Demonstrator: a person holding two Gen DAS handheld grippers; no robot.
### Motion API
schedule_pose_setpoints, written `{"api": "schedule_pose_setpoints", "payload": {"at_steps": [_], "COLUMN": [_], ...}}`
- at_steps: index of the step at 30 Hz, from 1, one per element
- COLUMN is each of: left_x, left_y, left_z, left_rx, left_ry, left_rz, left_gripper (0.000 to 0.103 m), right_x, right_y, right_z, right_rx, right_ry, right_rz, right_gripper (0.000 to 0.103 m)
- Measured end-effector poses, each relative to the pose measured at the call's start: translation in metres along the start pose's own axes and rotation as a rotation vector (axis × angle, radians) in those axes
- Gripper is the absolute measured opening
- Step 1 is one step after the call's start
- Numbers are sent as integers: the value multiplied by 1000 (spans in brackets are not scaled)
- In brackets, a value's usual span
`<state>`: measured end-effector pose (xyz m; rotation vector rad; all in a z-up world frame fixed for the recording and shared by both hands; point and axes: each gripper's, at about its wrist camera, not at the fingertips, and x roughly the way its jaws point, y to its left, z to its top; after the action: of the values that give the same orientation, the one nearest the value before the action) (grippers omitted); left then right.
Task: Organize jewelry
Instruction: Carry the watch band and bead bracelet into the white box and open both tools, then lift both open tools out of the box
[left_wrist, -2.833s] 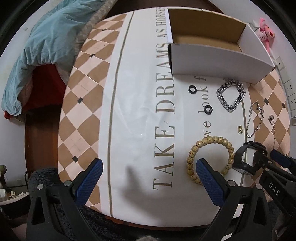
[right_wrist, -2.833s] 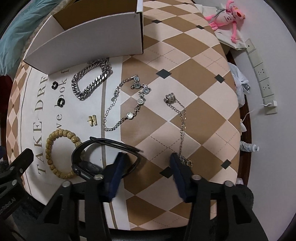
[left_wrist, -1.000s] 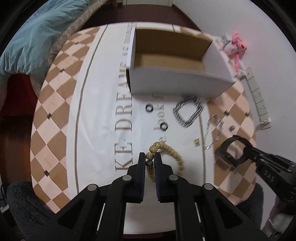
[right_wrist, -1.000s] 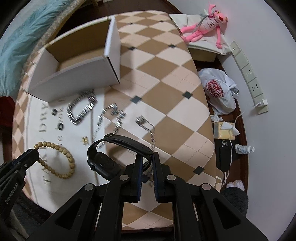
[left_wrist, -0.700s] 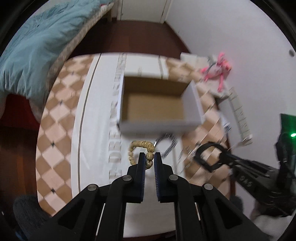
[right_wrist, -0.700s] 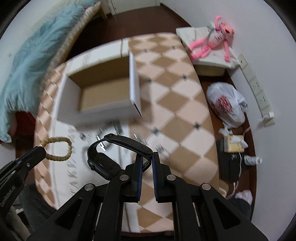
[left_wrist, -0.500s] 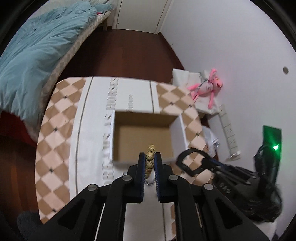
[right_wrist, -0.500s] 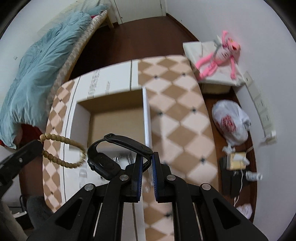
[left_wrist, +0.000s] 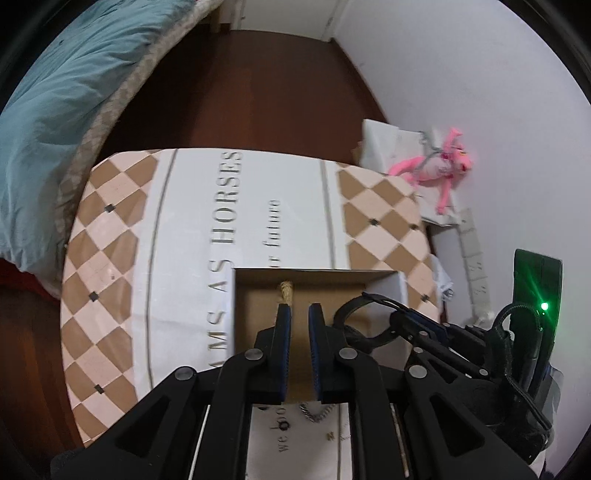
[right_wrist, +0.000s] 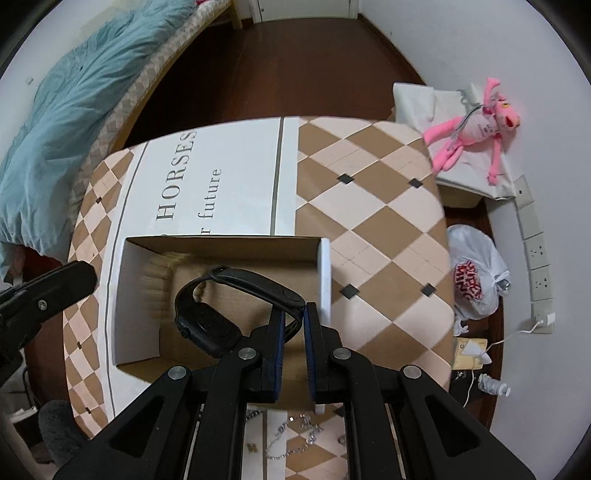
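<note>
- Where the brown floor (right_wrist: 280, 55) is covered, a low table (left_wrist: 110, 258) stands under a checked cloth printed with grey lettering, beside a bed with a teal quilt (right_wrist: 74, 110).
- An open cardboard box (right_wrist: 125, 295), white outside and brown inside, sits on the cloth's white centre panel.
- The left gripper (left_wrist: 299, 314) points down over the box, jaws narrow, clamped on a beaded bracelet (left_wrist: 285, 290); only a short run of tan beads shows above the left pad, and in the right wrist view the bracelet is a blur inside the box.
- The right gripper (right_wrist: 293, 314) also hangs over the box, jaws narrow, pinching the strap of a black watch (right_wrist: 207, 325), whose face hangs to the left of the pads.
- A pink plush toy (right_wrist: 476, 136) lies on a white bag by the wall.
- Silver chains (right_wrist: 291, 439) and a small gold piece (right_wrist: 252, 447) lie on the cloth near the box's front wall.
</note>
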<state>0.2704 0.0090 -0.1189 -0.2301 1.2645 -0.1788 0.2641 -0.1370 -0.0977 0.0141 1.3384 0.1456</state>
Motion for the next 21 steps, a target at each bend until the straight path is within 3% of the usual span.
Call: {"api": "schedule_pose_setpoints", "payload": {"at_steps": [1, 3, 6, 8, 10, 12, 13, 14, 16, 21], "left_x": [2, 4, 0, -2, -6, -8, -9, -9, -8, -2], "left_y": [1, 5, 12, 15, 18, 21, 22, 24, 27, 27], "left_z": [3, 6, 4, -1, -6, -14, -18, -22, -31, -53], "left_rx": [3, 0, -6, 1, 4, 8, 10, 11, 6, 21], "left_ry": [1, 8, -12, -27, -55, -83, -93, -101, -111, -128], "left_rz": [9, 38, 74, 113, 153, 195, 204, 214, 233, 277], "left_gripper": [9, 9, 16, 33, 59, 70, 73, 76, 98, 100], "right_x": [8, 13, 8, 3, -3, -6, -8, -9, -9, -5], "right_y": [-2, -5, -6, -4, -1, 2, 3, 4, 4, 1], "right_z": [3, 4, 0, -3, -6, -11, -15, -18, -27, -45], "right_rx": [-1, -1, 5, 1, -7, -16, -20, -24, -22, -16], "right_ry": [19, 29, 11, -14, -30, -49, -57, -62, -64, -68], "right_rz": [18, 27, 33, 31, 17, -5, -18, -30, -51, -84], "right_gripper": [15, 36, 52, 59, 62, 81, 85, 89, 89, 97]}}
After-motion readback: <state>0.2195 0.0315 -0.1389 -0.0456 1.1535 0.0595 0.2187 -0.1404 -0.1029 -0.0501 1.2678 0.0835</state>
